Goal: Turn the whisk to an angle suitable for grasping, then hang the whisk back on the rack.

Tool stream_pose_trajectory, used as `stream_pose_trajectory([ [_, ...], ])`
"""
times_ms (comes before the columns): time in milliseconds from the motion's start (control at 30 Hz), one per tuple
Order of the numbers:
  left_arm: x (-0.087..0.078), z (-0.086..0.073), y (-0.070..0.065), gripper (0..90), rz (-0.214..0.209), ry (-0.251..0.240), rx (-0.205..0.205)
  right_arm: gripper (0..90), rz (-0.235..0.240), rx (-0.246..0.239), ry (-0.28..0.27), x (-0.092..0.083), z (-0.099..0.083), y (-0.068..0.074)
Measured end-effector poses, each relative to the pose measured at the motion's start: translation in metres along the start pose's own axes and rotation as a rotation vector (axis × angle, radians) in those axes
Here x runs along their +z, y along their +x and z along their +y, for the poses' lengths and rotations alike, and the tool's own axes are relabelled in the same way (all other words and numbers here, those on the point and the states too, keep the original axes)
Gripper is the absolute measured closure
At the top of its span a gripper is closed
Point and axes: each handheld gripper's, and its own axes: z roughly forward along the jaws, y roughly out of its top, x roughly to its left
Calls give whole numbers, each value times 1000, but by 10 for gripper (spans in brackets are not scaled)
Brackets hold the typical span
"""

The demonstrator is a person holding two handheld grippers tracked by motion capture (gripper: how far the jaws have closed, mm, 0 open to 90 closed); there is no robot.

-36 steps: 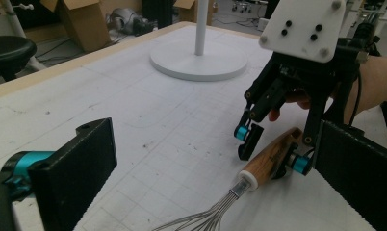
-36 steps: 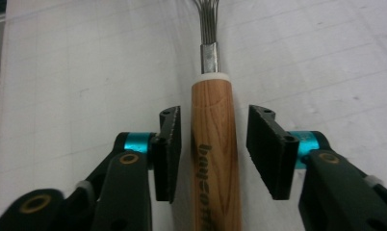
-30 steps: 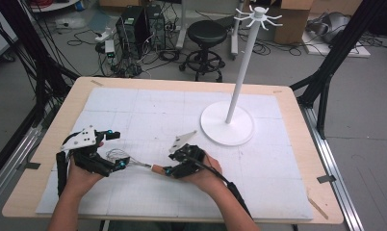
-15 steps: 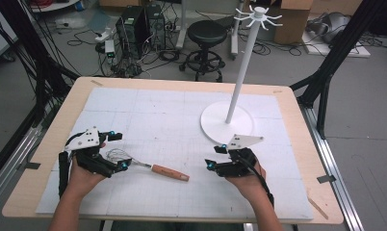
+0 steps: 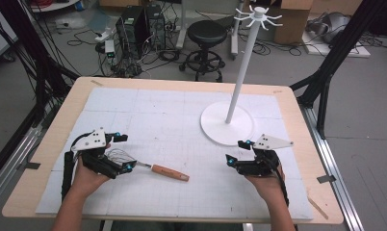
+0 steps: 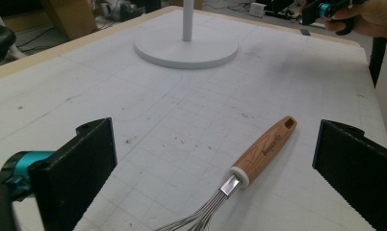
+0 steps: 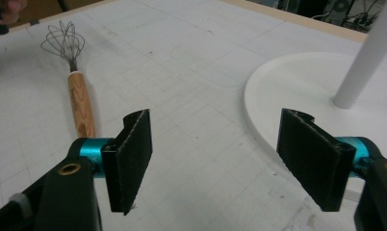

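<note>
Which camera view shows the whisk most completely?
The right gripper view: the whole whisk lies flat, wire head and wooden handle both clear. The left gripper view cuts off most of its wires at the bottom edge. The high view shows it small, its wires between the left gripper's jaws.

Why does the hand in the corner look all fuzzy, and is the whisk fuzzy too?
In the right gripper view the hand at top left is soft and dim, while the whisk stays fairly sharp; in the left gripper view its wooden handle is crisp; the high view is evenly lit, slightly grainy.
</note>
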Motion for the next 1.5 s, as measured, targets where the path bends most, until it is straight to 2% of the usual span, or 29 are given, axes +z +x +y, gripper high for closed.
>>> stream_pose_trajectory([
  [433, -1, 2, -2, 22, -11, 0, 8, 166, -70, 33, -91, -21, 0, -11],
  [1000, 10, 3, -8, 22, -29, 39, 18, 158, -85, 31, -73, -21, -1, -13],
  [1200, 23, 11, -14, 22, -50, 99, 37, 158, -96, 30, -73, -24, 0, -13],
  [1333, 38, 21, -19, 21, -65, 187, 73, 158, -98, 29, -77, -27, 0, -14],
  [1467, 56, 28, -25, 22, -78, 254, 110, 158, -100, 33, -83, -27, -1, -15],
  [1500, 60, 29, -26, 22, -80, 285, 132, 158, -99, 35, -80, -27, -1, -15],
])
